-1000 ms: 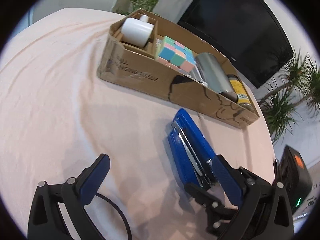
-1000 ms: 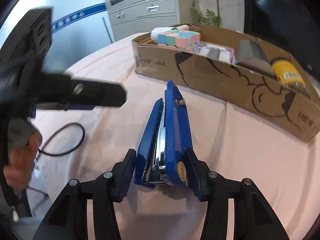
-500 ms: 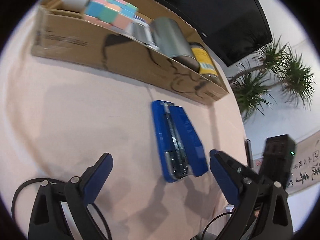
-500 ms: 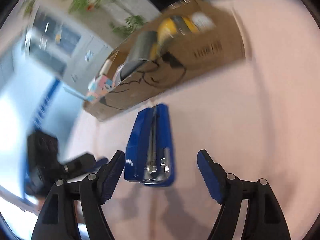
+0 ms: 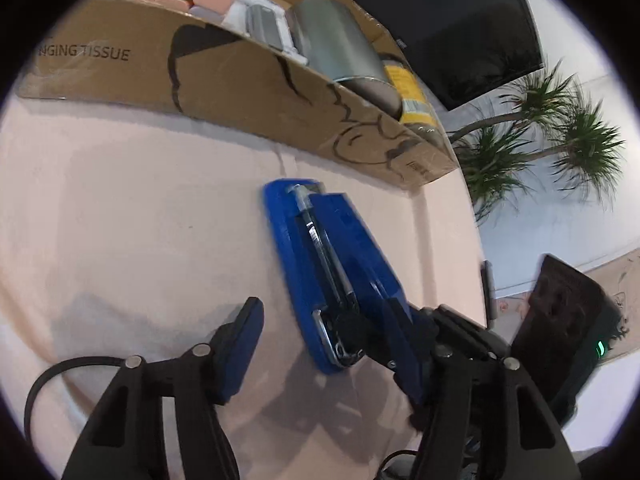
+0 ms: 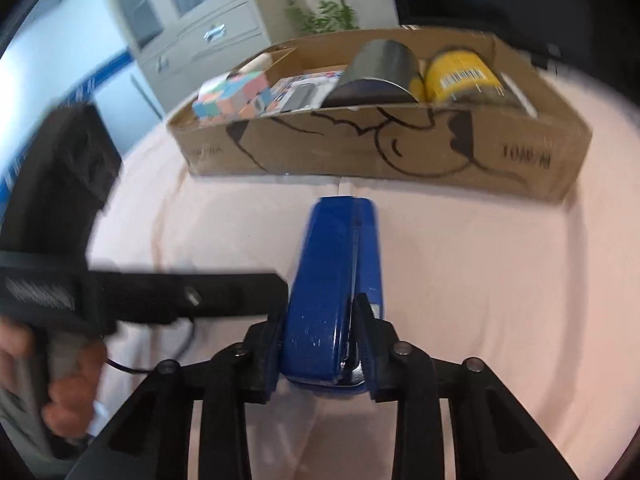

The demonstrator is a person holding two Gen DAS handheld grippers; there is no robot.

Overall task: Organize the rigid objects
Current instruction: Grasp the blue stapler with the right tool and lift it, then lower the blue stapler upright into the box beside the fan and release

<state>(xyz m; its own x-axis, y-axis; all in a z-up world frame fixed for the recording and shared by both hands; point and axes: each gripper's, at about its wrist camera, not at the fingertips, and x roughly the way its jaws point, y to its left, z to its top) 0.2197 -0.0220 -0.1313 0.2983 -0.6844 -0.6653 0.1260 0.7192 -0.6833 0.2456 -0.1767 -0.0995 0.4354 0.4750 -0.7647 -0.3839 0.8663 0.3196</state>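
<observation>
i close the right gripper (image 6: 318, 354) on the rear end of the blue stapler (image 6: 340, 276), which lies on the pink tablecloth (image 6: 460, 280) just in front of the cardboard box (image 6: 400, 148). its jaws are narrowing and both pads already sit against the stapler's flanks, so i read this as a grip forming, not yet a lift. my left gripper (image 5: 320, 344) comes in at the same end from the other side; its jaws are also closing. its right pad lies against the stapler's side, but its left finger (image 5: 240, 344) stands clear with bare cloth between, so it holds nothing.

the stapler (image 5: 332, 272) lies with its arm parted from its base, metal track showing in the left wrist view. that, i judge, is the point to watch: squeeze only one leaf and the other can swing free when lifted. i would pinch across both leaves near the hinge, let the left gripper steady or back away so the two do not fight, then raise it level before carrying it over the box wall.

the box already holds a pastel cube (image 6: 232, 94), a grey can (image 6: 376, 74) and a yellow-labelled jar (image 6: 460, 74); free room looks scarce, and where the stapler would fit i cannot tell from here.
</observation>
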